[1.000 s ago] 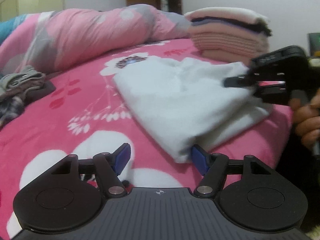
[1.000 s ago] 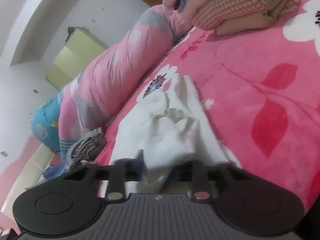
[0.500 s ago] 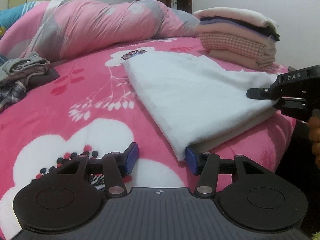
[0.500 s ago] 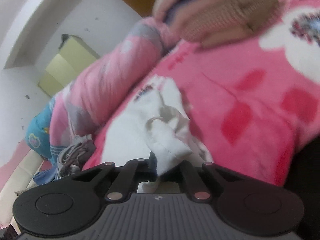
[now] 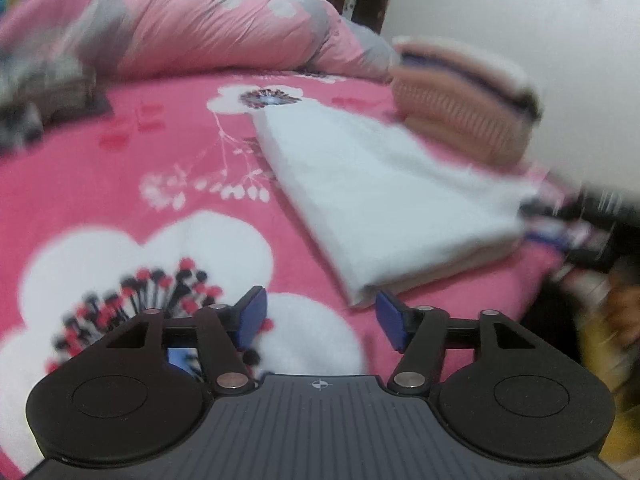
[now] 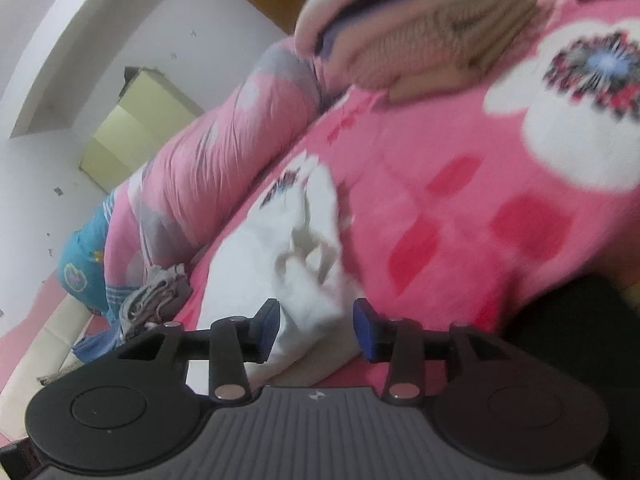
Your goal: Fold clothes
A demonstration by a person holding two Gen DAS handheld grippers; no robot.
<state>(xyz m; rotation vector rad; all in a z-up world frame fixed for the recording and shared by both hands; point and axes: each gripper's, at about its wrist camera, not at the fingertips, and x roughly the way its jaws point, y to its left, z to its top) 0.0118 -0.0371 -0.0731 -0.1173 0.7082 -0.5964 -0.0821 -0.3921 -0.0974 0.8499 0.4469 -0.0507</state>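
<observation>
Left wrist view, blurred: folded white garment (image 5: 384, 200) lies flat on the pink floral blanket (image 5: 120, 168) of the bed, long edge running away from the camera, near corner just ahead of the left tongs (image 5: 318, 316), closer to the right blue pad (image 5: 390, 320). Left tongs stand apart with only blanket between the pads, gripping nothing; jaws have just been opening. Only this view shows the garment's whole flat top and the right tongs (image 5: 560, 220) as a dark smear at the garment's far right corner, plus a hand (image 5: 624, 312) at the right edge. Right wrist view, tilted: shows the garment's bunched, wrinkled end (image 6: 304, 248), which the other view hides, and a yellow cabinet (image 6: 132, 128) by the wall. Right tongs (image 6: 316, 326) have just been opening; white cloth sits between the pads, against the left pad (image 6: 268, 326), clear gap to the right pad, so not clamped. Both views: stack of folded clothes (image 5: 464, 96) beyond the garment, rolled pink quilt (image 6: 224, 152) behind, crumpled grey clothes (image 6: 160, 300) off to the left.
</observation>
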